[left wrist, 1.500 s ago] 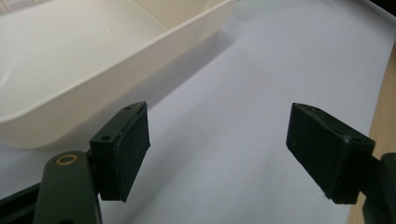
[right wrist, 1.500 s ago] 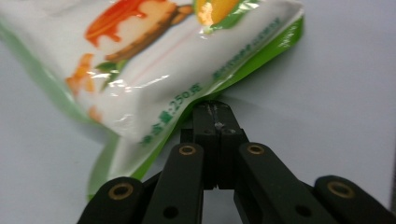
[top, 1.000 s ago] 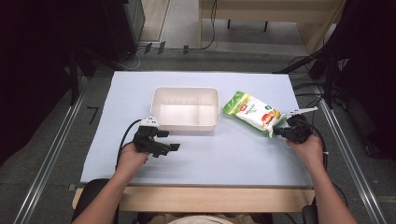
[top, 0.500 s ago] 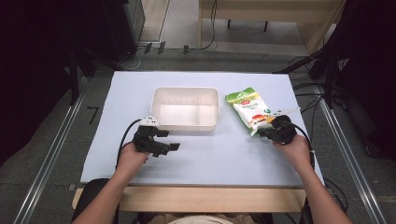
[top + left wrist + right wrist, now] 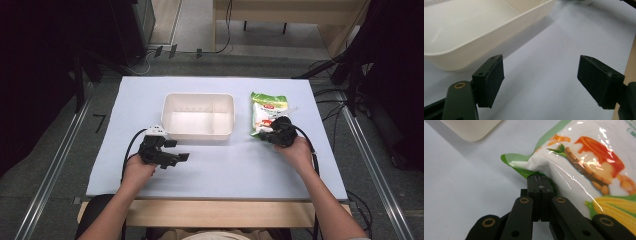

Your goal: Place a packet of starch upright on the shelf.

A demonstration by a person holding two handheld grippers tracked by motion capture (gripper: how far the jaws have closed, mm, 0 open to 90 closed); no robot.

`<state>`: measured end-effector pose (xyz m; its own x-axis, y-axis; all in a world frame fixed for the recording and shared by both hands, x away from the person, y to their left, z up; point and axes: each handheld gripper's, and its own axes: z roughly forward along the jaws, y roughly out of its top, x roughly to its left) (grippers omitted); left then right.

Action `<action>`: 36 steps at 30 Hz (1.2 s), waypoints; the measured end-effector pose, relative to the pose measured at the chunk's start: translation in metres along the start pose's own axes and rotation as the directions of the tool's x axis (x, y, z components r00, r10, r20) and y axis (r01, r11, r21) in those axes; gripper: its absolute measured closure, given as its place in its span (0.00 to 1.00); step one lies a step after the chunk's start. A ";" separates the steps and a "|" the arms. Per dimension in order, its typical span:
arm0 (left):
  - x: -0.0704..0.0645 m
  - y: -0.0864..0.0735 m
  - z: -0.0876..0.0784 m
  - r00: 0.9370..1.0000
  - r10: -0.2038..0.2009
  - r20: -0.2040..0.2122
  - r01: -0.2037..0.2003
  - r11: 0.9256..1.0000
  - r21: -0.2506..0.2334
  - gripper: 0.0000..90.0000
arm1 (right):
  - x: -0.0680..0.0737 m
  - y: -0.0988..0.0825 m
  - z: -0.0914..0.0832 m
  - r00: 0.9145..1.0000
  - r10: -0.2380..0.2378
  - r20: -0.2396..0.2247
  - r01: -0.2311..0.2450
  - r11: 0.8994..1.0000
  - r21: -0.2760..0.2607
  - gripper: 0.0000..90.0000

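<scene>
Grasp stage judged complete. The right hand-held gripper (image 5: pixel 540 178) is clamped on the near corner of the glossy green-and-white plastic snack bag printed with corn (image 5: pixel 269 111); the jaws meet flush on the crimped edge. The bag is seen on the pale blue bench (image 5: pixel 250 170), just right of the shallow cream rectangular plastic tray (image 5: pixel 198 131), apart from it. The tray holds nothing. The left hand-held gripper (image 5: pixel 540 82) rests wide apart, gripping nothing, near the tray's near-left corner. Remaining, by judgement: lift, transfer into the tray, release.
</scene>
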<state>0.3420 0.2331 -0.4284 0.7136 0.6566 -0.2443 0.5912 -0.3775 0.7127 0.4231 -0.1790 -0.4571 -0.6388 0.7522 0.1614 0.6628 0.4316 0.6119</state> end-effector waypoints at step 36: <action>-0.001 -0.009 -0.008 0.999 -0.004 -0.046 0.004 1.000 0.002 0.24 | -0.069 0.061 -0.036 0.981 0.147 0.124 -0.132 0.984 -0.120 0.67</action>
<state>0.3333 0.2410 -0.4296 0.6933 0.6876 -0.2160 0.5944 -0.3760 0.7108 0.4934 -0.2223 -0.4033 -0.4810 0.8634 0.1523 0.6900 0.2657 0.6733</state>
